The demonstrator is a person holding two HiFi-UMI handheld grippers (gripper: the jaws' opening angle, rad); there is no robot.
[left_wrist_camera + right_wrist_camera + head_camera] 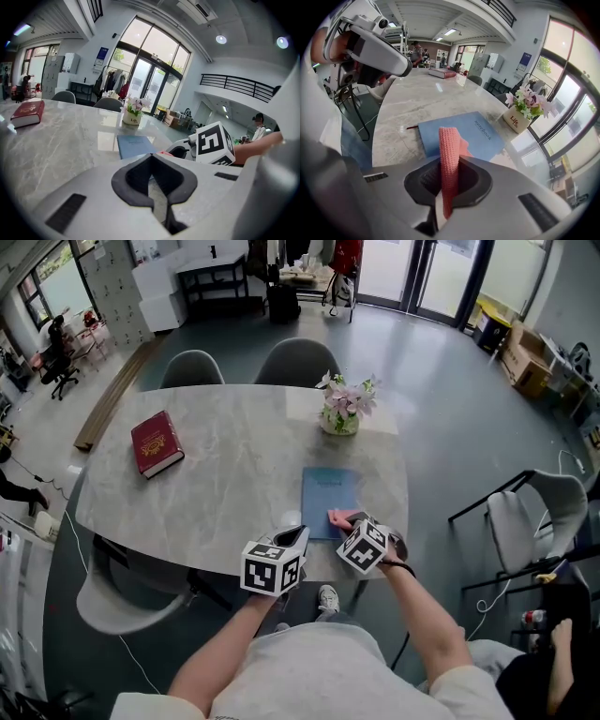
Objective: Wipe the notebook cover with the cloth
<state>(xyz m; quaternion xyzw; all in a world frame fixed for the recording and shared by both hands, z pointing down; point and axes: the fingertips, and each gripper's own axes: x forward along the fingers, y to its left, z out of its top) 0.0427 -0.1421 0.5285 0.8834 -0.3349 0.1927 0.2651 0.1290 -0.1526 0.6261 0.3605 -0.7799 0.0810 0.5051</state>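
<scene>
**Tong state.** R gripper: jaws pinch the pink knitted cloth on a folded edge. A strip stands up between the pads and the rest hangs fwd toward the notebook. L gripper: jaws pressed together, nothing between them. It is held above the near table edge, just left of the R gripper.

**Location.** The blue notebook lies flat and closed on the marble table, right of centre and close to the near edge. In the head view the cloth sits at the notebook's near right corner. Contact looks likely but can't be confirmed.

**Handling (est.).**
- Cloth: soft, light, floppy. It will bunch under drag, so keep the pinch firm and press with the free fold, not the jaw tips.
- Notebook: thin, light, smooth cover on a polished top, so it will prob. slide when wiped. Pin a near left corner or edge w/ the L gripper and stroke away from that point.

**Clearance.**
- Far: flower pot stands just beyond the notebook's far edge and is tippable. Stop strokes short of it.
- Near: the table edge is close, so pulled strokes could drag the notebook off.
- Left: open tabletop. The red book is well apart.
- Right: the table rim is near.
</scene>
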